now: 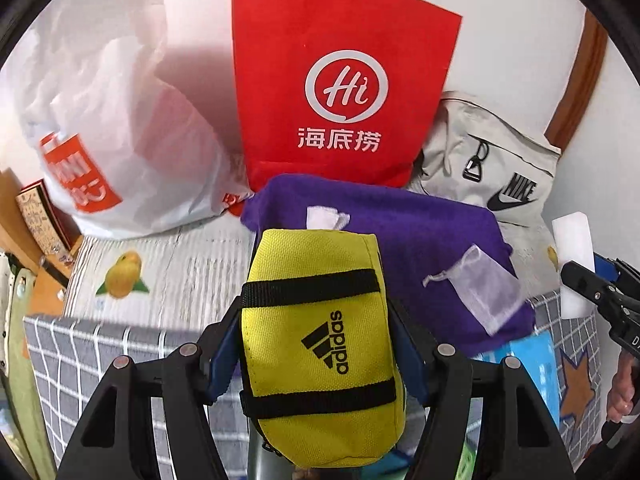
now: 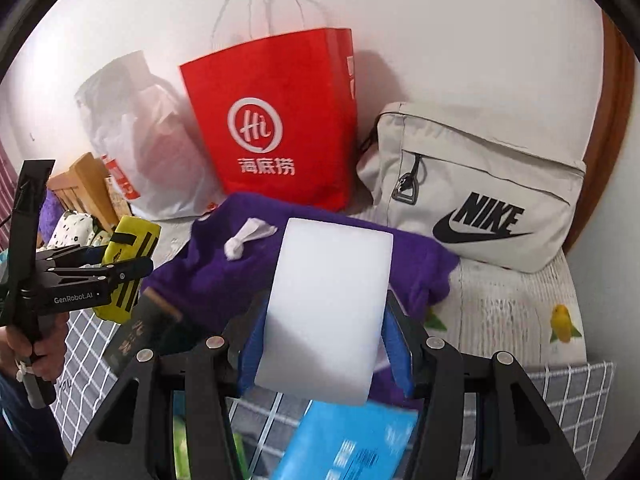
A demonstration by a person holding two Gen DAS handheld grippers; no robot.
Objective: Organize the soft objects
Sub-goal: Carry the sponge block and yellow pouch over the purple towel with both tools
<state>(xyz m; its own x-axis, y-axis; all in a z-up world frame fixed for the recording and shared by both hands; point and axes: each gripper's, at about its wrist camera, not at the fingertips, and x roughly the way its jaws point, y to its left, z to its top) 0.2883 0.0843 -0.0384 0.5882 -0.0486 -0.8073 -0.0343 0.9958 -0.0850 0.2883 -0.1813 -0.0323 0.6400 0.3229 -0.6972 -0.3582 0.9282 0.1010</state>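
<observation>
The left gripper (image 1: 320, 344) is clenched on a yellow pouch (image 1: 320, 344) with black straps and an Adidas logo, held at 6 o'clock in the left wrist view. The right gripper (image 2: 326, 336) grasps a plain white foam block (image 2: 326, 304), smooth and rectangular, above the purple cloth (image 2: 208, 272); a red paper bag (image 2: 276, 120) stands at 12 o'clock.

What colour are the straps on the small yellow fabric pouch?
Black straps on the yellow fabric pouch; clearest in the left wrist view.
</observation>
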